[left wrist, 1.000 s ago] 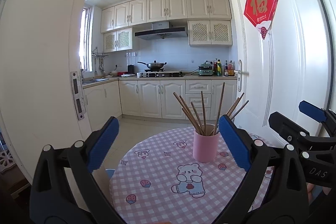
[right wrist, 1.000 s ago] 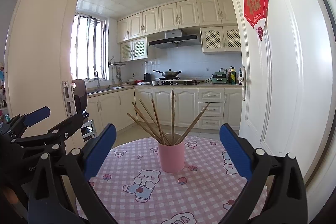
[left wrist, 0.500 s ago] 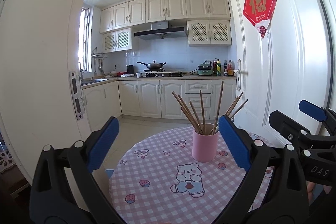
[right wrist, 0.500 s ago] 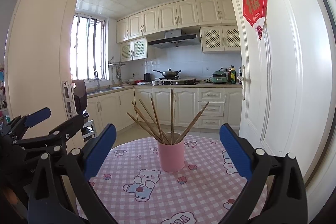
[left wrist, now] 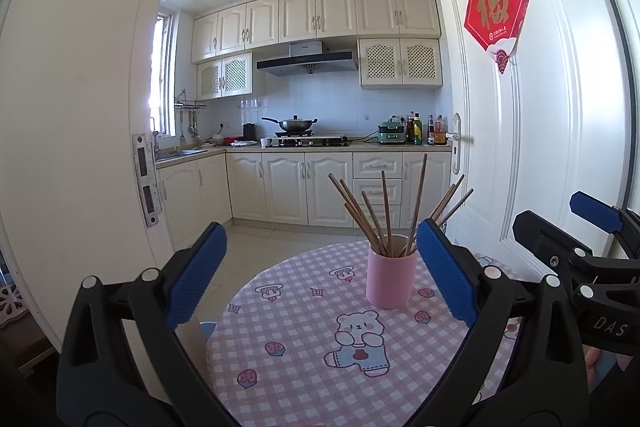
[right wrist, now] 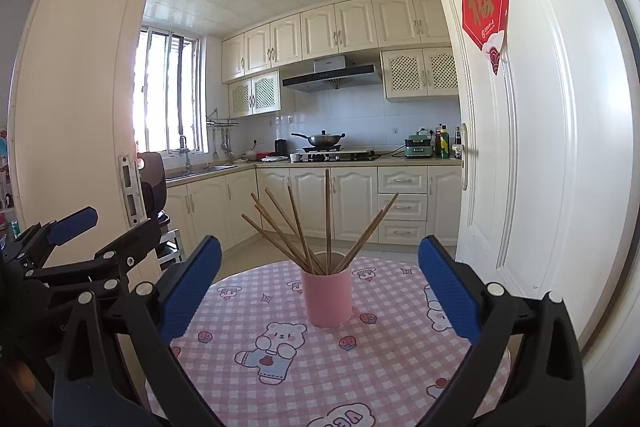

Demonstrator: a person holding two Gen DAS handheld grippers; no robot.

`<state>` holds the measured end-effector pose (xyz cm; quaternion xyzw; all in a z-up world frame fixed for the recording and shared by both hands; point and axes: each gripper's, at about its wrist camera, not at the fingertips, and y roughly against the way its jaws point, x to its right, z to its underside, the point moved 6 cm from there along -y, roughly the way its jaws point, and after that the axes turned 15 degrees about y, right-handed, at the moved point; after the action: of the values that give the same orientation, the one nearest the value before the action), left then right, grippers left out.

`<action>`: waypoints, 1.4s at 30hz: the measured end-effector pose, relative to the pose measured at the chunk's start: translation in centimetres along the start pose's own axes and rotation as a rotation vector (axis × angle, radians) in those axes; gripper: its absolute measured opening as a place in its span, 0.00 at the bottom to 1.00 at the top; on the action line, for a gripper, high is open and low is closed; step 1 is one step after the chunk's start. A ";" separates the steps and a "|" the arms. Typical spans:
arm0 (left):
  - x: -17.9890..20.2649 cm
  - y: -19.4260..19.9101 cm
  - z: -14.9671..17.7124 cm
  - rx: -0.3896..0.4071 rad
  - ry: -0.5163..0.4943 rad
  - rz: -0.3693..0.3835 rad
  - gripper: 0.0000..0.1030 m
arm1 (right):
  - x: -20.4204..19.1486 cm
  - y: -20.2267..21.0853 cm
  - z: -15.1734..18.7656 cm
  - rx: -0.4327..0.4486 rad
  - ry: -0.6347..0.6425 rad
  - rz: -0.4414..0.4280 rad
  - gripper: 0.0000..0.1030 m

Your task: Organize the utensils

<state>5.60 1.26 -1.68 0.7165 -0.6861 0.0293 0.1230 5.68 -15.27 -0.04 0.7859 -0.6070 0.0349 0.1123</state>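
1. L gripper (left wrist: 320,267): jaws wide apart, holding nothing, hovers over near edge of table (left wrist: 304,379) w/ pink check cloth.
2. Pink cup (left wrist: 387,281) upright on cloth, mid-table, chopsticks (left wrist: 384,211) fanned out of it, tips up.
3. R gripper (right wrist: 320,275): jaws also spread, empty, apart from cup.
4. White door (right wrist: 520,147) stands at right.
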 end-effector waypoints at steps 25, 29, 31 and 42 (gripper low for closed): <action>0.0 -0.3 0.1 -0.011 0.012 0.004 0.91 | 0.3 -0.3 0.0 -0.002 0.005 -0.004 0.92; 0.1 -0.4 0.1 -0.014 0.013 0.004 0.91 | 0.3 -0.3 0.0 -0.004 0.004 -0.005 0.92; 0.0 -0.4 0.2 -0.014 0.013 0.003 0.91 | 0.3 -0.3 0.0 -0.005 0.004 -0.005 0.92; 0.0 -0.5 0.3 -0.022 0.020 0.005 0.91 | 0.4 -0.5 0.1 -0.007 0.007 -0.004 0.92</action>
<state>6.08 1.18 -2.08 0.7129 -0.6870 0.0291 0.1377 6.22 -15.60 -0.14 0.7865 -0.6053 0.0353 0.1174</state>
